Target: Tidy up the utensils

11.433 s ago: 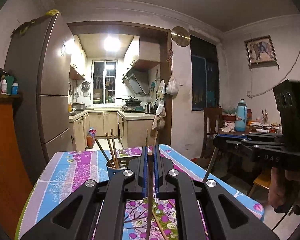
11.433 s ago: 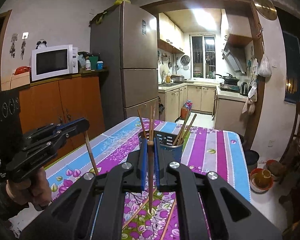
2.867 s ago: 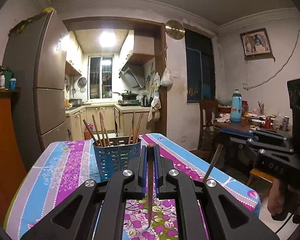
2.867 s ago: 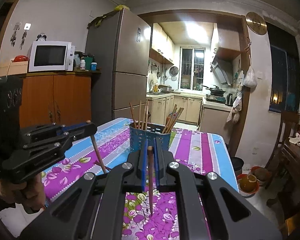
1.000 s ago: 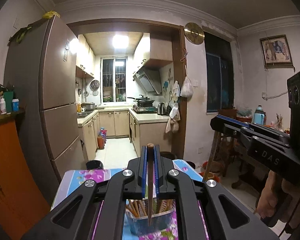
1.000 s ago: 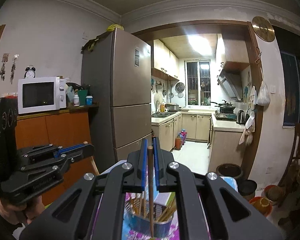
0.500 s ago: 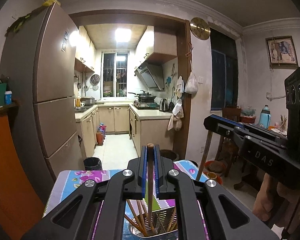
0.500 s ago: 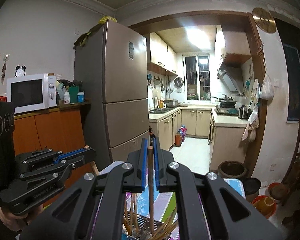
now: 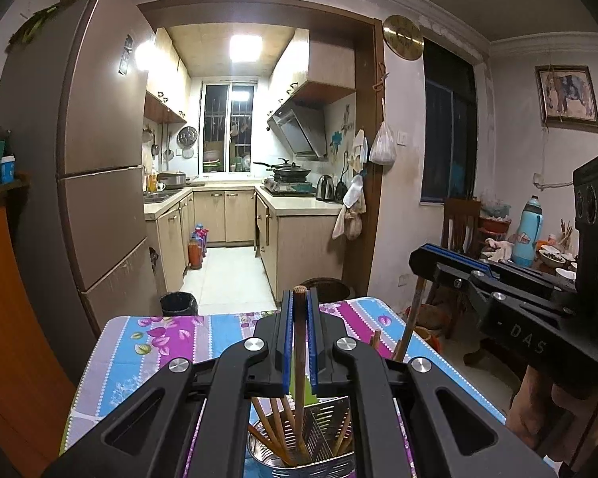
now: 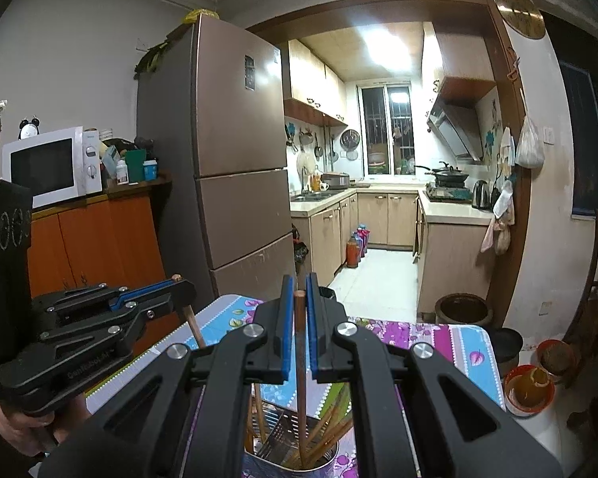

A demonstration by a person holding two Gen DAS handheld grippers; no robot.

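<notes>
Crowding the metal holder (image 9: 299,454) on the floral tabletop (image 9: 147,342): chopsticks (image 9: 271,430); both jaws clamped on one chopstick (image 9: 299,342) each.

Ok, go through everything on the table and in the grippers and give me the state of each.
Left gripper: shut on left chopstick, tip inside holder.
Right gripper: shut on right chopstick, tip inside holder.
Utensil holder: upright on table, holding several chopsticks.

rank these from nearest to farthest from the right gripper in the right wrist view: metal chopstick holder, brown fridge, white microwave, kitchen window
1. Metal chopstick holder, just below the right gripper.
2. Brown fridge, ahead, left of centre.
3. White microwave, far left on the orange cabinet; close to the fridge's depth.
4. Kitchen window, far back.
</notes>
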